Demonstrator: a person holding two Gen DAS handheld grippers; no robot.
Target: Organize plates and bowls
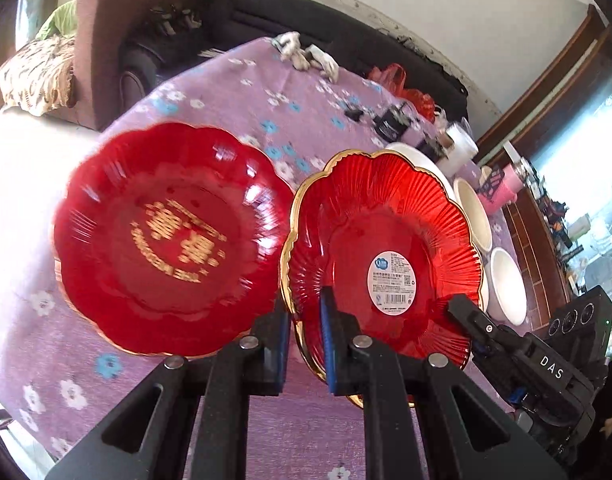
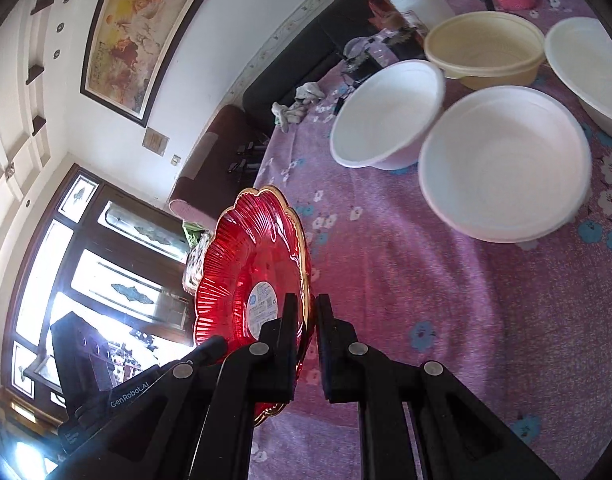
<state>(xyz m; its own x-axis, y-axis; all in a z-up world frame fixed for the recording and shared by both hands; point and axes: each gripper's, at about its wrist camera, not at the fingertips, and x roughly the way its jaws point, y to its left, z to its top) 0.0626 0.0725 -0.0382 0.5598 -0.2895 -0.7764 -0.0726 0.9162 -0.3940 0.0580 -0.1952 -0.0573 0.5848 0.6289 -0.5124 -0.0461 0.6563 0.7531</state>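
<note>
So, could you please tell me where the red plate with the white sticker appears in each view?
Left wrist: red plate centre-right, on edge, sticker facing the camera.
Right wrist: lower centre-left, rim clamped in the right gripper.
Shared landmark: purple floral tablecloth.

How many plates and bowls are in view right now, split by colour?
Red plates: 2, one on the table and one held at its rim
White bowls: 3
Beige bowl: 1
Total: 6
</note>
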